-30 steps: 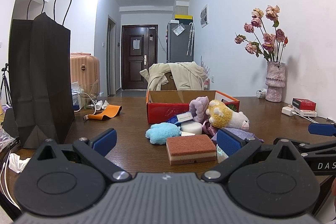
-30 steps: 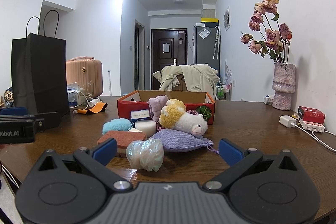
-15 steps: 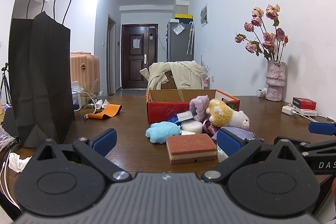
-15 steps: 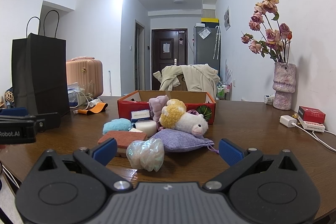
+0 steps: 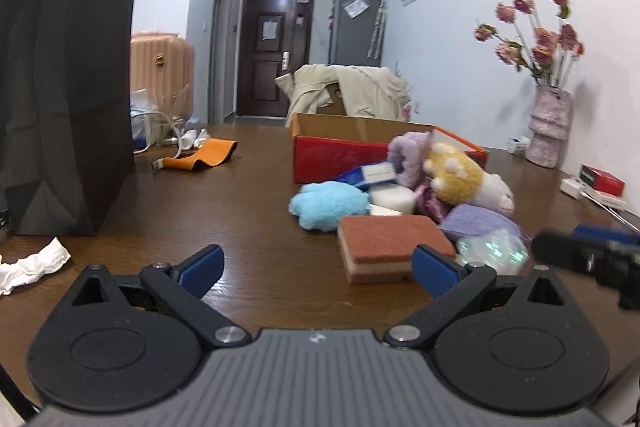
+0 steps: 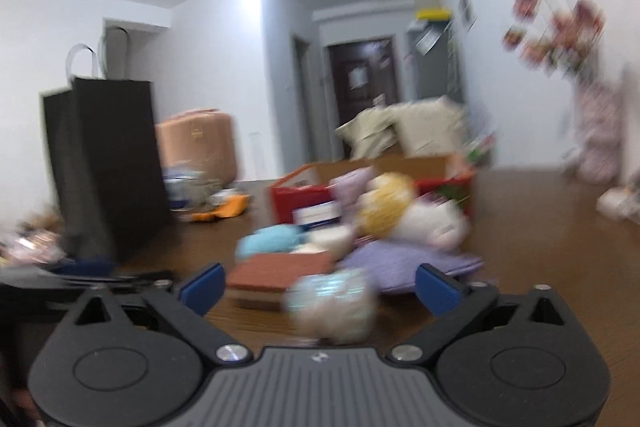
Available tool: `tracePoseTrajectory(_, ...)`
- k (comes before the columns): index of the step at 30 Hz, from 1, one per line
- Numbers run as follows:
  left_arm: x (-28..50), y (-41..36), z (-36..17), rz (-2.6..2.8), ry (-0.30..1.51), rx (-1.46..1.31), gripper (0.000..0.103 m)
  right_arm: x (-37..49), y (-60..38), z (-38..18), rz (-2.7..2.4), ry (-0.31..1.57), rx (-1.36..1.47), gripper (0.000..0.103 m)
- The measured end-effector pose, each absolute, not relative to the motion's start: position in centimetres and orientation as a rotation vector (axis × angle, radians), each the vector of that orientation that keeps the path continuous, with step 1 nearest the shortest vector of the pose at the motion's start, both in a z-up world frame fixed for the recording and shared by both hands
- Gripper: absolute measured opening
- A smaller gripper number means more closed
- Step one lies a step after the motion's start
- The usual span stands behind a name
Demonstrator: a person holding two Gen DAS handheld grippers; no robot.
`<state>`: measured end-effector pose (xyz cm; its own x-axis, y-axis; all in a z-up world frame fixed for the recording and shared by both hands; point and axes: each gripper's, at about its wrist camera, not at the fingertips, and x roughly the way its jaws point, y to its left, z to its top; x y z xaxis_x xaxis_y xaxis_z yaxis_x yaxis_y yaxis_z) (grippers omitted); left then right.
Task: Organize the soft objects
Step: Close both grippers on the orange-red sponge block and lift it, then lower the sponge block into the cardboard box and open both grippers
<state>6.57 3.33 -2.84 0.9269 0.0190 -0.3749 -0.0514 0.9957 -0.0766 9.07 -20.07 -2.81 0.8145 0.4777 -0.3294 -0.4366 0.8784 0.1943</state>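
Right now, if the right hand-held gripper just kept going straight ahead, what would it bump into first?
Probably the shiny iridescent puff. It sits on the table between the open blue pads of the right hand-held gripper, closest to the camera. The jaws have just been closing, not yet touching it. The brown sponge lies just behind; blur makes depth uncertain.

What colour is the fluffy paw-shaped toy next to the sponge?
Light blue. The fluffy toy shows best in the left wrist view.

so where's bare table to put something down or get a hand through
Widest bare patch: the table between the black paper bag and the blue plush, running back to the orange strap. Also the strip right ahead of the left claw. Crowded: the toy pile before the red box, from the sponge to the iridescent bundle.
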Motion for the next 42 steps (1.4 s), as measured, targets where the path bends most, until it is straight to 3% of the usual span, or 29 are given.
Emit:
tracePoseTrajectory(3, 8.1, 4.5, -2.6, 0.076, 0.385, -0.107, 0.092, 10.8, -18.2, -3.8, 0.582, 0.473, 0.098, 0.062)
tracePoseTrajectory(5, 9.2, 5.1, -2.5, 0.084, 0.397, -0.13, 0.086, 12.3, -17.1, -4.5, 0.638, 0.531, 0.107, 0.055)
tracePoseTrajectory(8, 10.8, 5.5, -2.4, 0.063, 0.427, -0.145, 0.082, 14.3, -15.8, -5.4, 0.599, 0.566, 0.118, 0.054)
tracePoseTrajectory(11, 12.1, 5.3, -2.8, 0.012, 0.455, -0.155, 0.082, 15.9, -16.5, -5.3, 0.505, 0.563, 0.138, 0.063)
tracePoseTrajectory(13, 13.2, 4.7, -3.1, -0.031, 0.475, -0.165, 0.079, 17.2, -17.4, -5.2, 0.454, 0.571, 0.176, 0.064)
tracePoseTrajectory(16, 15.2, 4.3, -3.8, -0.091, 0.531, -0.196, 0.066, 19.5, -17.9, -5.2, 0.448, 0.608, 0.22, 0.056)
tracePoseTrajectory(18, 16.4, 4.3, -4.3, -0.121, 0.57, -0.218, 0.053, 20.7, -17.8, -5.4, 0.468, 0.631, 0.245, 0.046)
tracePoseTrajectory(21, 17.7, 4.7, -5.0, -0.176, 0.627, -0.277, 0.042, 22.0, -17.3, -5.8, 0.5, 0.66, 0.272, 0.035)
tracePoseTrajectory(23, 18.0, 5.0, -5.1, -0.212, 0.636, -0.312, 0.033, 22.8, -17.3, -6.1, 0.505, 0.676, 0.28, 0.033)
tracePoseTrajectory(27, 17.8, 4.6, -4.8, -0.21, 0.627, -0.302, 0.033, 22.9, -17.2, -5.9, 0.496, 0.685, 0.283, 0.025)
tracePoseTrajectory(34, 18.6, 5.1, 1.0, -0.239, 0.481, -0.314, 0.033, 23.6, -17.7, -0.8, 0.533, 0.579, 0.309, 0.025)
tracePoseTrajectory(42, 29.8, 5.6, 7.9, -0.23, 0.382, -0.341, 0.033, 36.9, -17.3, 6.5, 0.583, 0.547, 0.3, 0.025)
